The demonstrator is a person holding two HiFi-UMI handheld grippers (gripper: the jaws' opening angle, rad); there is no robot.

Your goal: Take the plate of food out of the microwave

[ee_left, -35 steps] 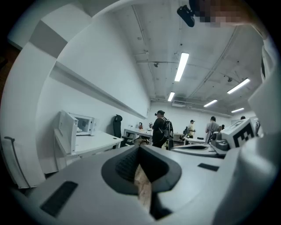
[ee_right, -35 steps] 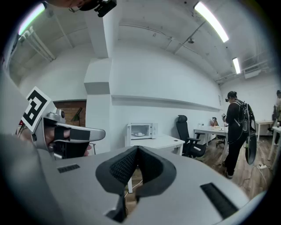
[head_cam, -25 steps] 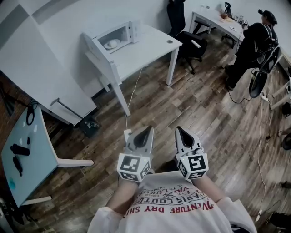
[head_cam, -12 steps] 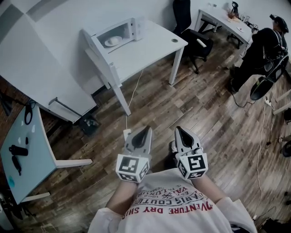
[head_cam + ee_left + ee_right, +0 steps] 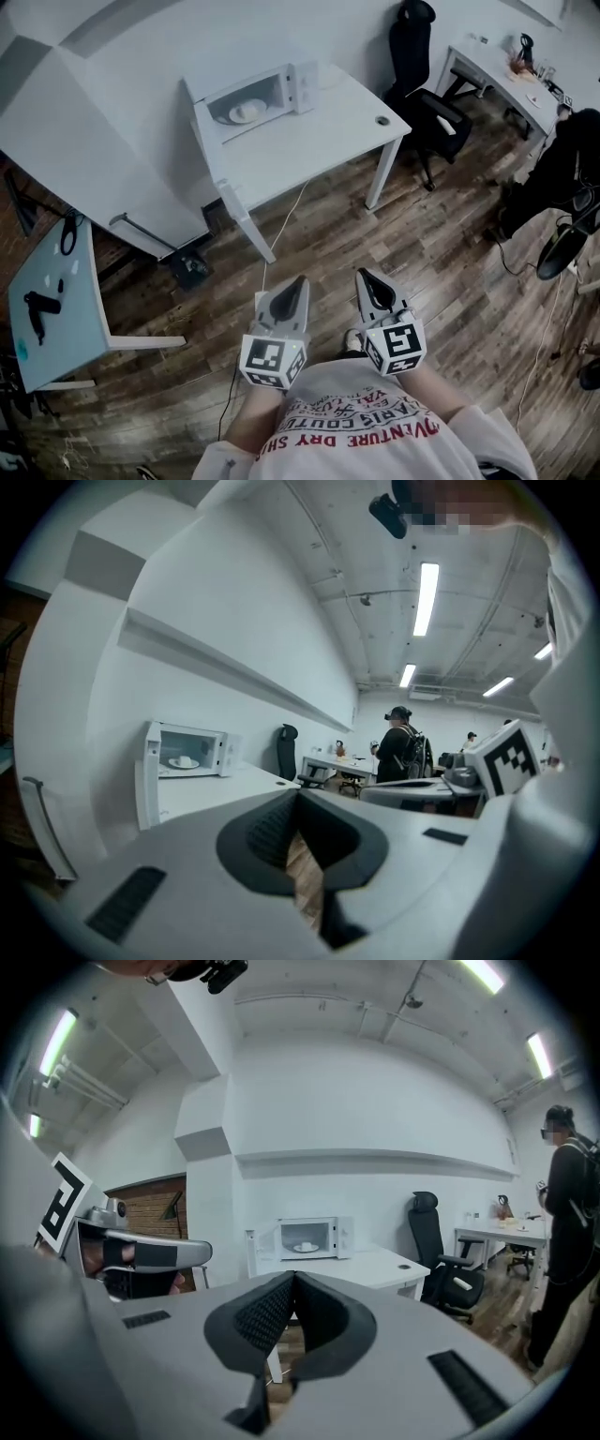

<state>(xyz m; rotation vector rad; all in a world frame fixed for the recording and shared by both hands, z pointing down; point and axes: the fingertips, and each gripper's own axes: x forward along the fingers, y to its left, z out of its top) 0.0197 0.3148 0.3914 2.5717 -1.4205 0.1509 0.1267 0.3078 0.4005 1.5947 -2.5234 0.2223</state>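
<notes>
Left tongs (image 5: 298, 282), right tongs (image 5: 364, 277) pinched empty; white plate of food (image 5: 247, 112) waits well ahead-left inside the open white microwave (image 5: 302, 86).

**A:** Where does the head view look from?

**B:** High above the wood floor (image 5: 431, 253), facing steeply down. The left gripper (image 5: 298, 283) and right gripper (image 5: 364, 277) sit close at its bottom edge, and the microwave (image 5: 251, 94) is far off at the top.

**A:** And the gripper views?

**B:** Low, each looking along its own closed jaws across the room. All three views share the distant microwave, white table (image 5: 319, 127) and black chair (image 5: 411, 47). The left gripper view has the microwave off to its left, the right one near centre.
</notes>
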